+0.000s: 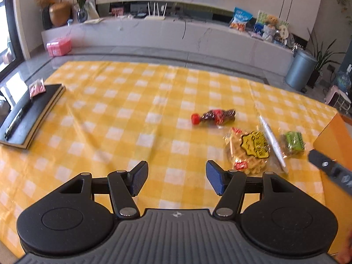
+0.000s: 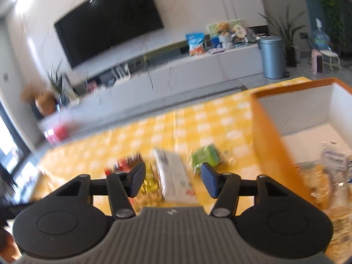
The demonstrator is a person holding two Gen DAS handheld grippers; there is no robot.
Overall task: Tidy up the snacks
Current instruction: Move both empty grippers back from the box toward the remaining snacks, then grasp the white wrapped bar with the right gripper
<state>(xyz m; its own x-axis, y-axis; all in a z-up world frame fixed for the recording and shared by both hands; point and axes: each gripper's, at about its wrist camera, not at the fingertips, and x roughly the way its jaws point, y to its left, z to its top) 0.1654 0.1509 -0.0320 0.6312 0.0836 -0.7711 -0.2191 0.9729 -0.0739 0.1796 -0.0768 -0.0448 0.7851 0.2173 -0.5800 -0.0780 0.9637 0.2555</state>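
My right gripper [image 2: 172,179], jaws spread, hangs over the white packet [image 2: 173,176] near the table's right edge beside the box [image 2: 270,136]; left gripper [image 1: 176,178] spread, empty. I should centre before pinching.

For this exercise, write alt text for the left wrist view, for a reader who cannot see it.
The open left gripper hovers over a yellow checked tablecloth. To its right lie a small cola bottle, a waffle packet, a long white packet and a green snack beside an orange box.
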